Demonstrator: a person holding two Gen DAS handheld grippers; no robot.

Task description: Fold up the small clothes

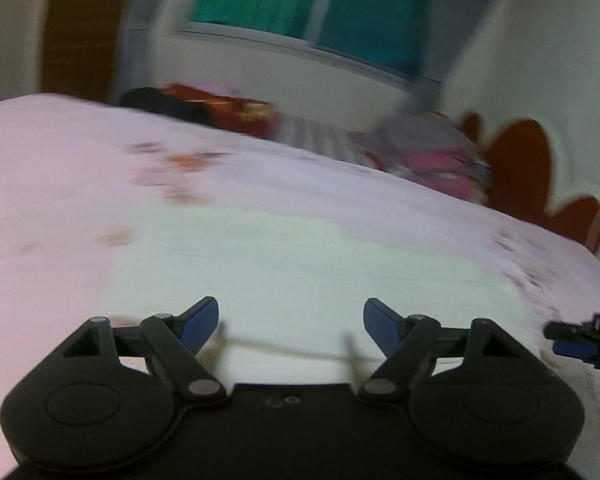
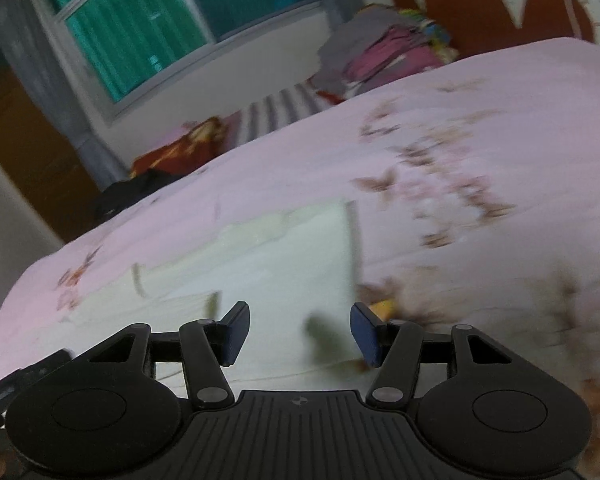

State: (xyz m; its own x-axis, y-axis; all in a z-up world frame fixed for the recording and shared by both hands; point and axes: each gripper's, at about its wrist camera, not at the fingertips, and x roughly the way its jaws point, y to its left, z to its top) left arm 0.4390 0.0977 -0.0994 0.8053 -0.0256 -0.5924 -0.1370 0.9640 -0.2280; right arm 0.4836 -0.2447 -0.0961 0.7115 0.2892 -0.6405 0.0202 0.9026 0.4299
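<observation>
Right wrist view shows a pale, cream-white garment [image 2: 260, 264] lying flat on the pink, butterfly-printed bed [image 2: 500, 92], spread just ahead of the right gripper [image 2: 298, 334], whose blue-padded fingers [image 2: 236, 332] stand apart with nothing between them; they hover over the near part of the cloth, not pressing it. A straight vertical edge of the garment runs along its right side, and a small flap or sleeve-like piece sticks out toward the left. From the left wrist view the same cloth [image 1: 300, 248] fills the bed in front of the left gripper [image 1: 291, 326], which is also spread wide and empty, with a thin seam or hem line crossing just before its fingers [image 1: 202, 322]; the tip of the other gripper shows at the right border. Both pictures are smeared, so fine detail of the fabric cannot be told. By its look the piece is thin, light and limp: it should drape and slump when lifted, crease easily, and slide little on the bedding. A pinch at a hem or corner, one on each side, seems the best hold, since a grip in the middle would only bunch it. A heap of other clothes [image 2: 384, 46] sits far off by the headboard.
</observation>
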